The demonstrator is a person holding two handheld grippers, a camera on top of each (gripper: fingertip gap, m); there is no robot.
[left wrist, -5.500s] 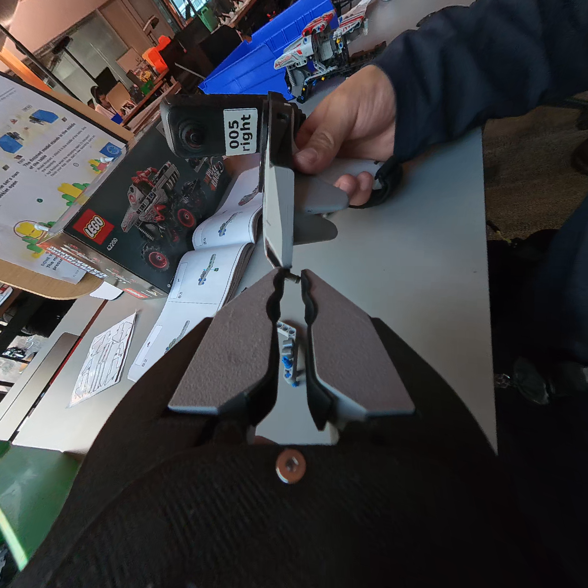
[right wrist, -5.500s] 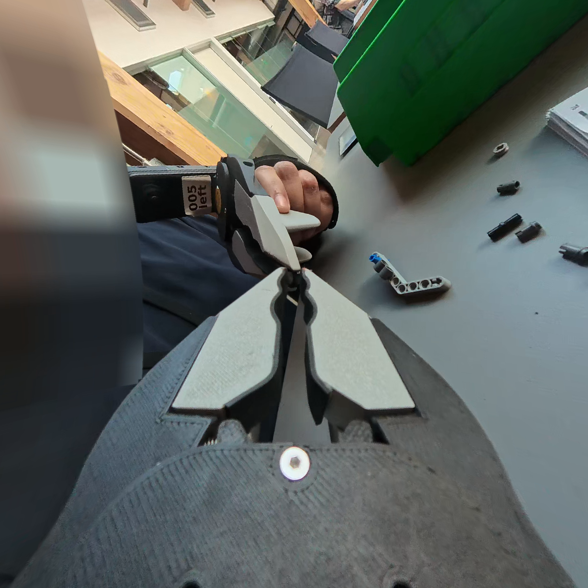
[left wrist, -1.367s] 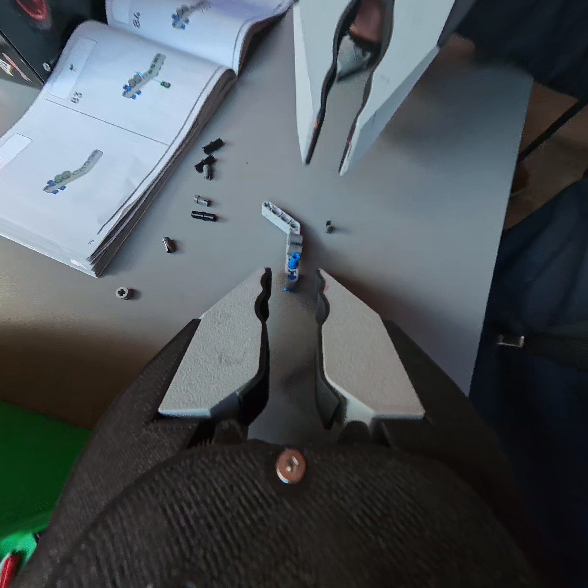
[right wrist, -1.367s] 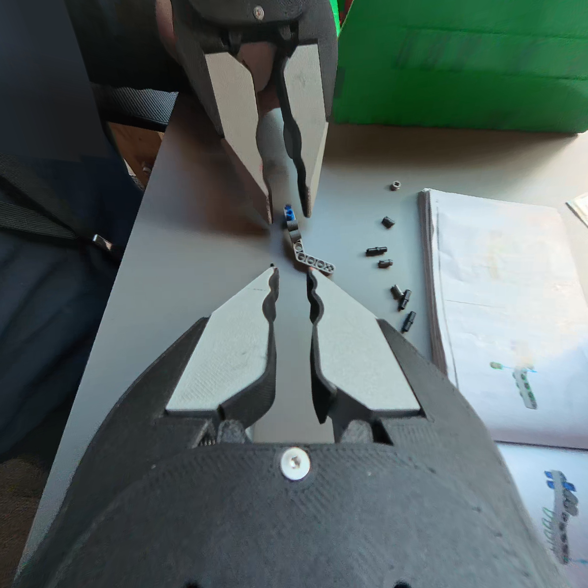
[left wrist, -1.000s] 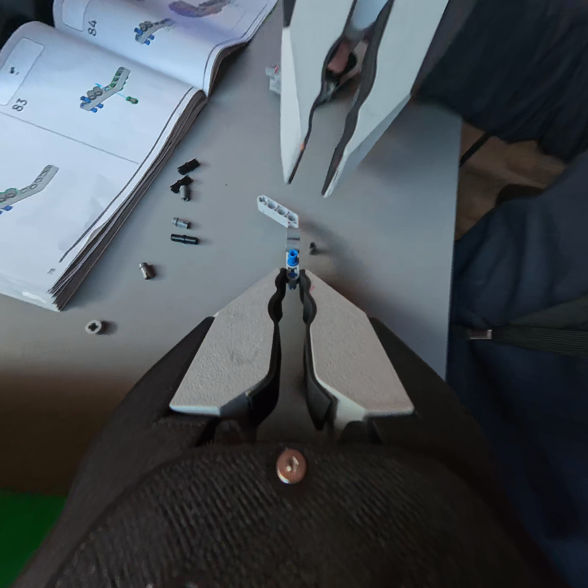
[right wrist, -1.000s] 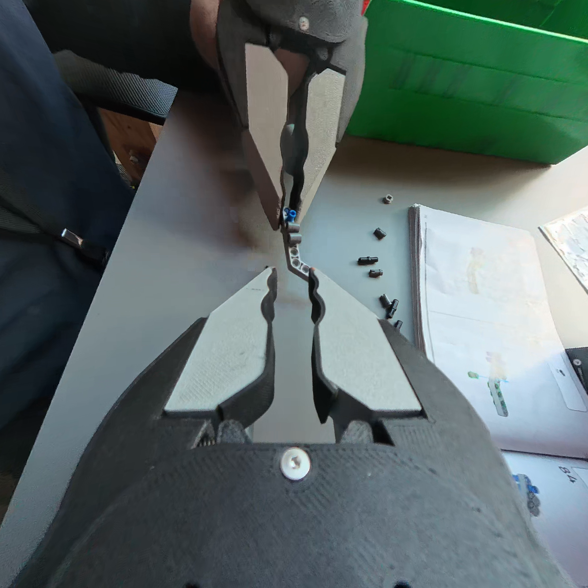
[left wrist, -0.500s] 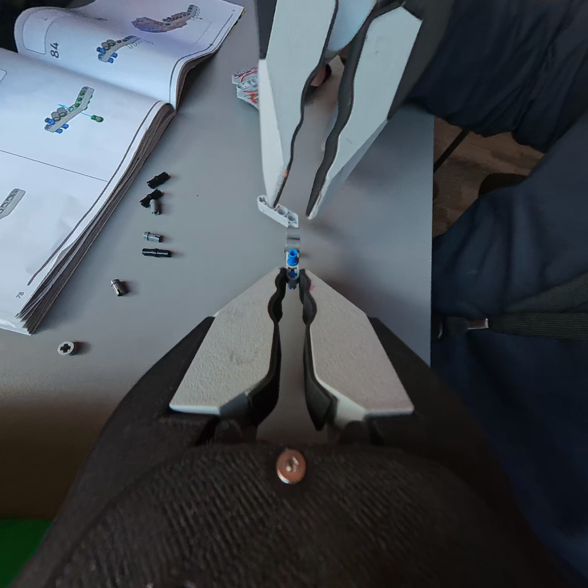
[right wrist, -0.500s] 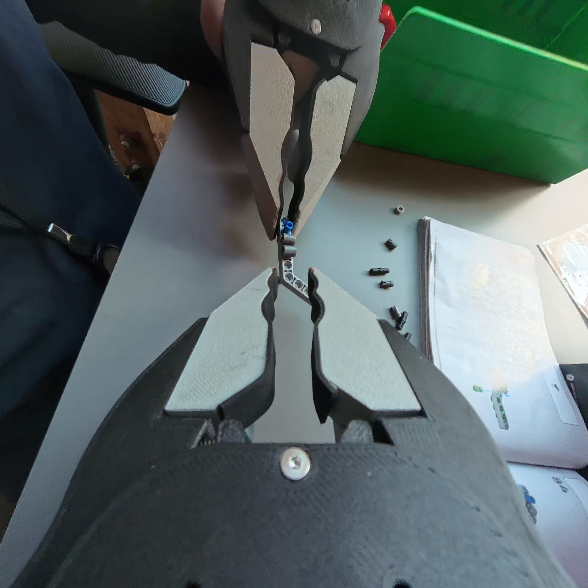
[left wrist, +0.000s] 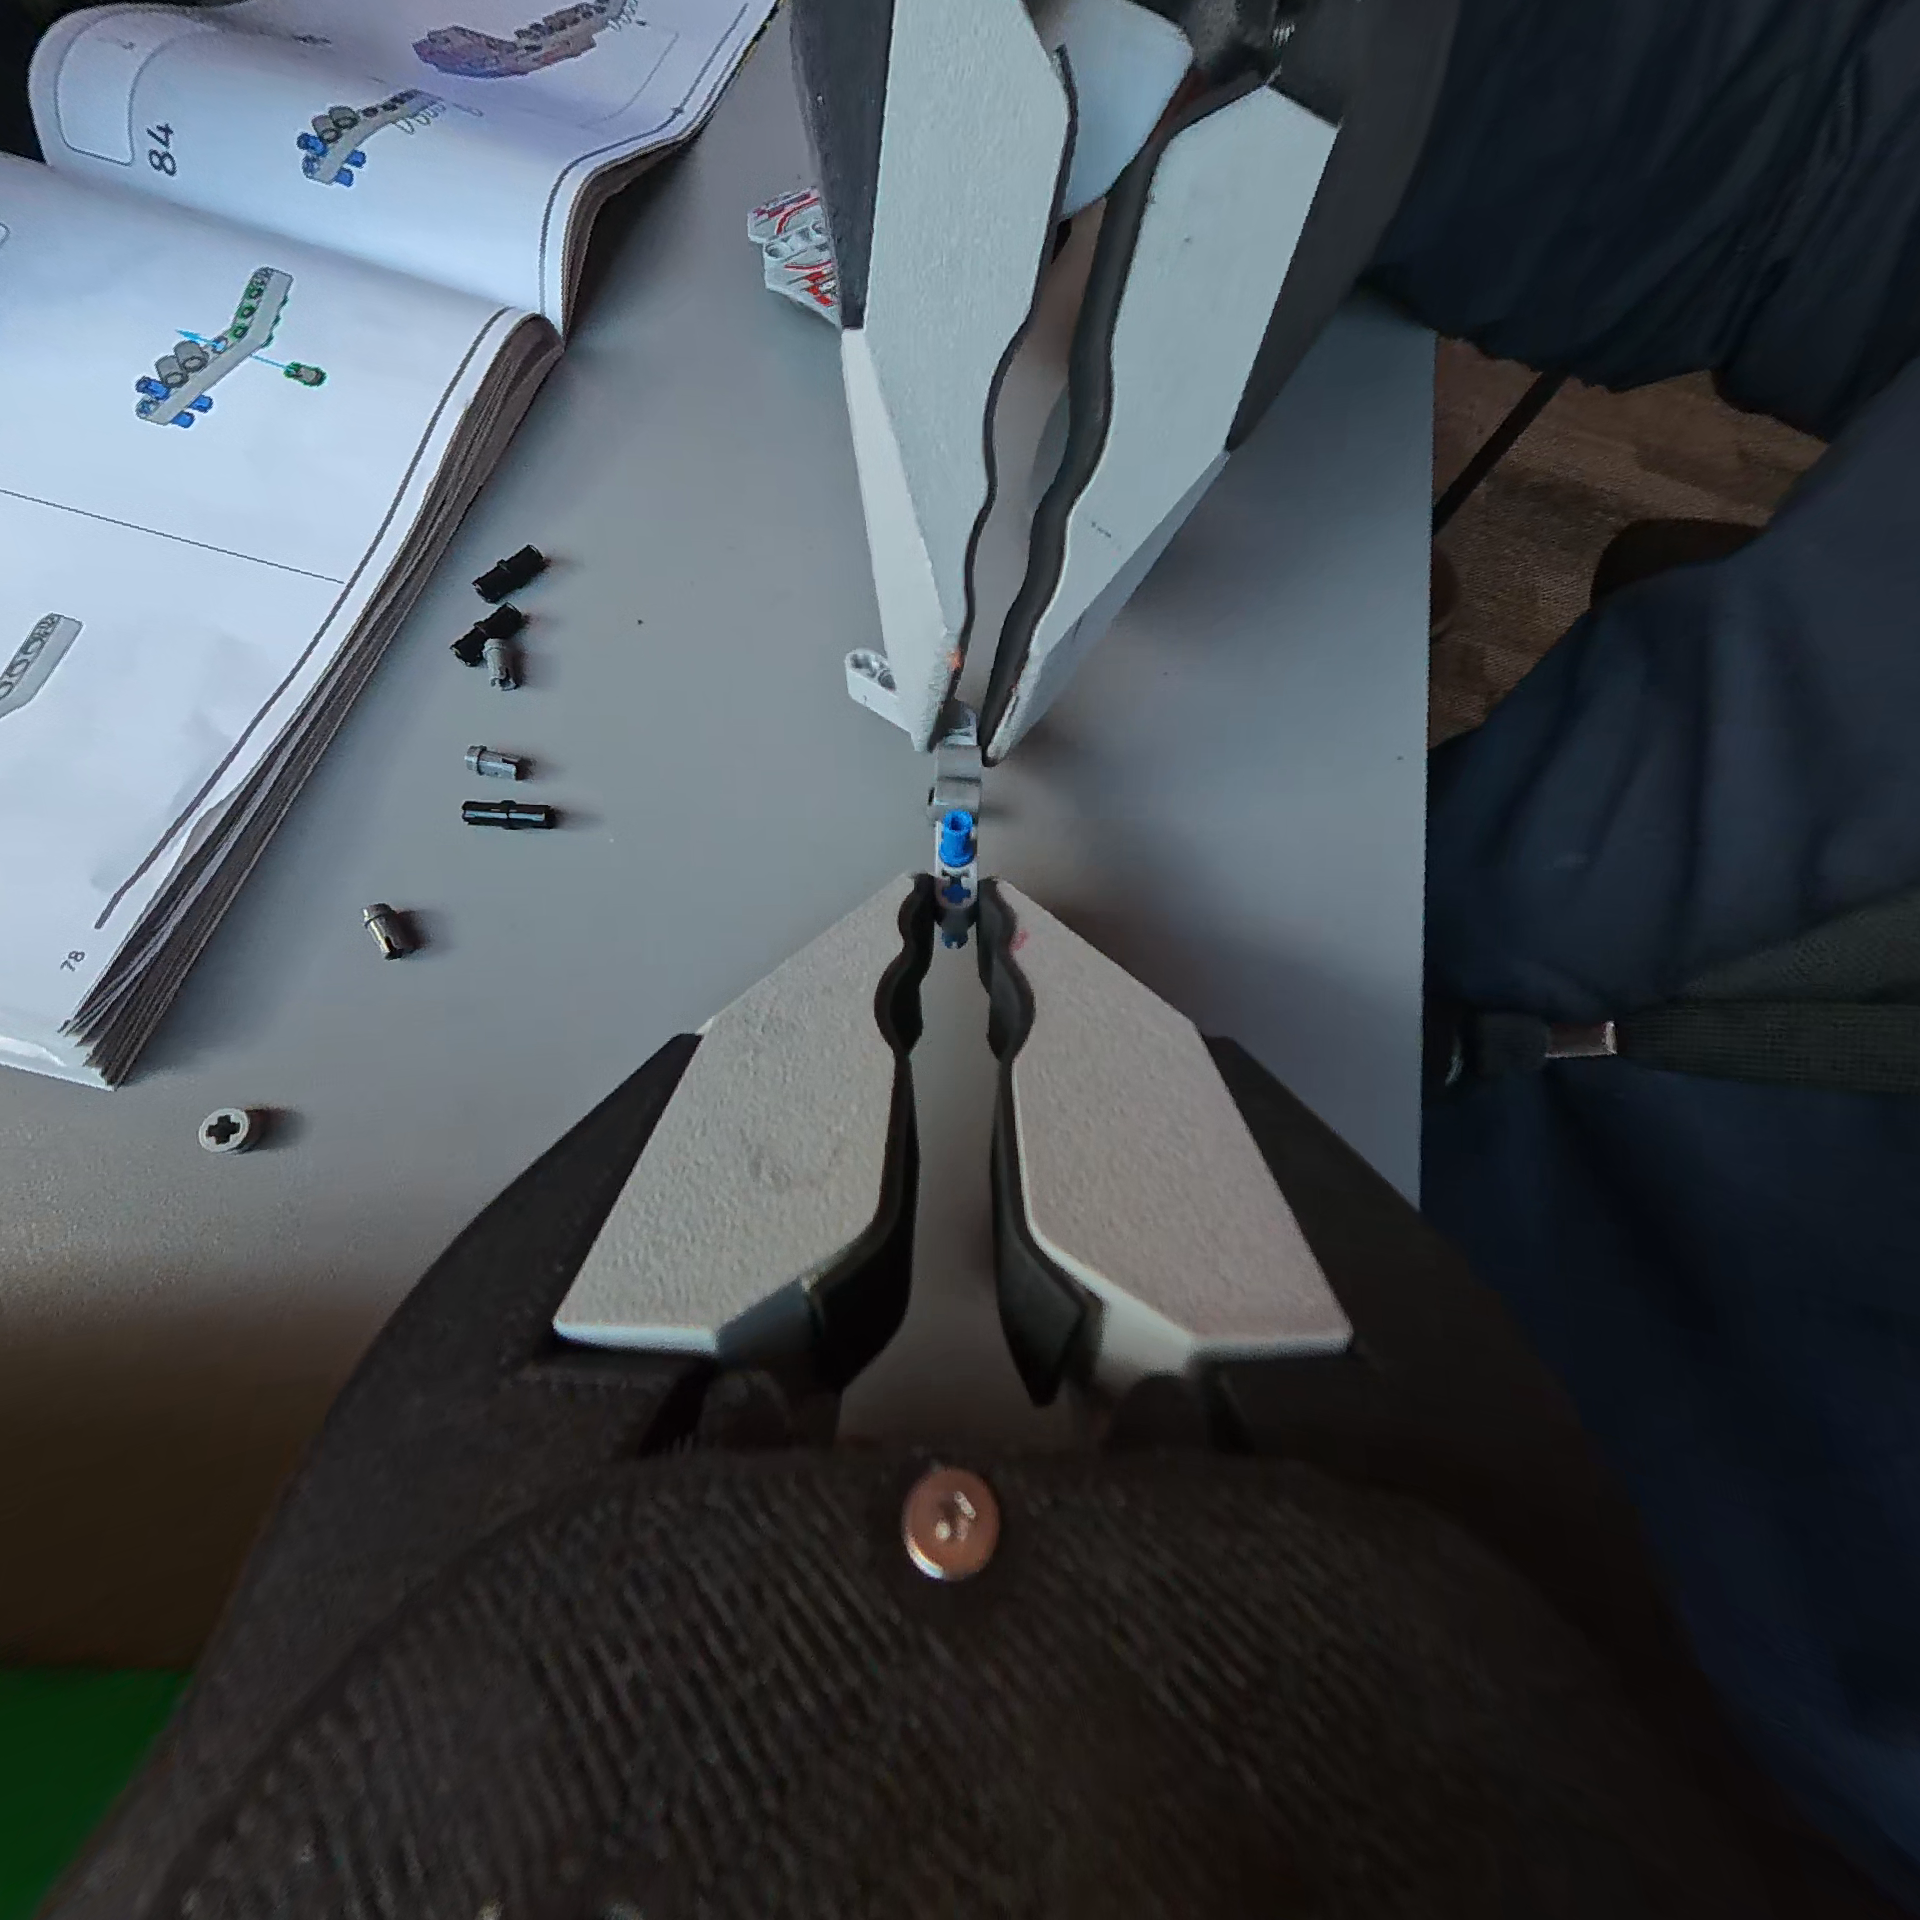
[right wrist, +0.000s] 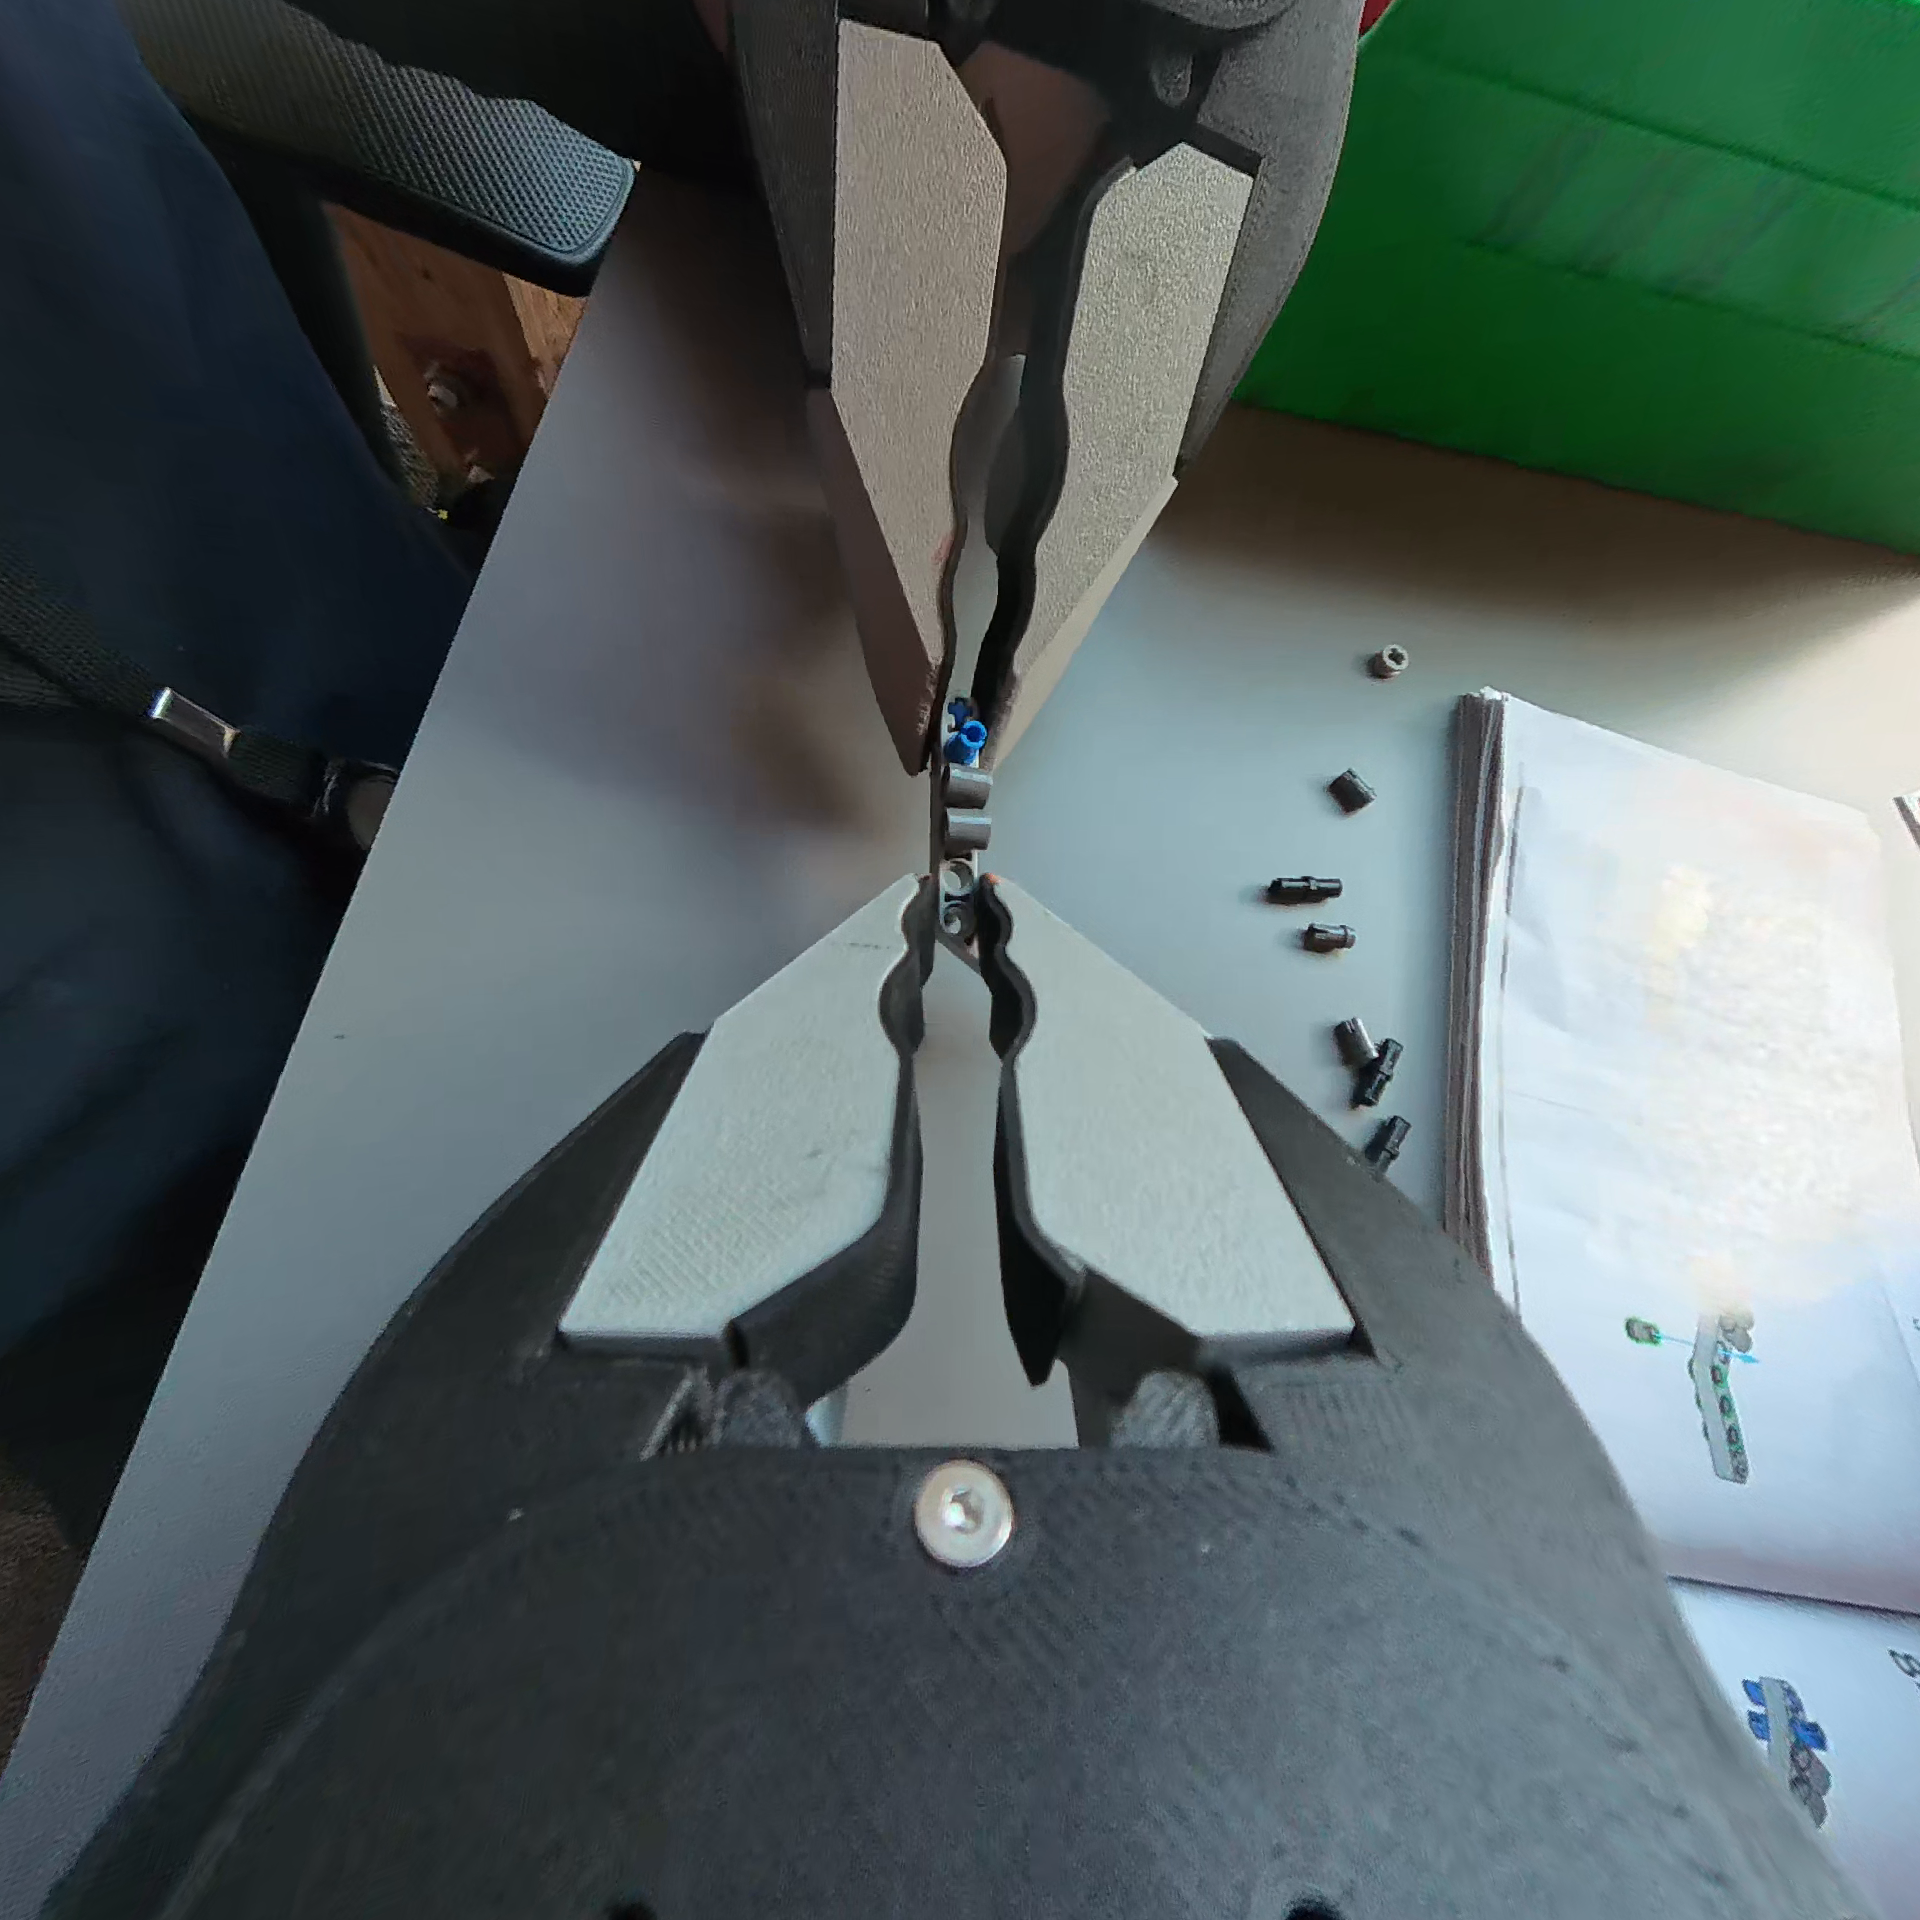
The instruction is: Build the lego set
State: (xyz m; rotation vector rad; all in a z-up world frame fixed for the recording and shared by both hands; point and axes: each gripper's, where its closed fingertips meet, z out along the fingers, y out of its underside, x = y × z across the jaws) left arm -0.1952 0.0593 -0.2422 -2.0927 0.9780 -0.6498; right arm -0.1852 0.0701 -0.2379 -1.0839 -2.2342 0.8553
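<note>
While the two grippers meet tip to tip above the grey table (left wrist: 727, 582), the left gripper (left wrist: 954, 902) pinches the blue-pinned end of a bent grey beam (left wrist: 957, 790) and the right gripper (right wrist: 956, 902) clamps its other end, whose far arm is mostly hidden behind the fingers.

I see soft daylight; my table (left wrist: 665, 935) turns dim near the lens. Glare washes out the booklet (right wrist: 1683, 987). The green bin (right wrist: 1662, 312) is blurred, and wide-angle distortion bends the edges.
</note>
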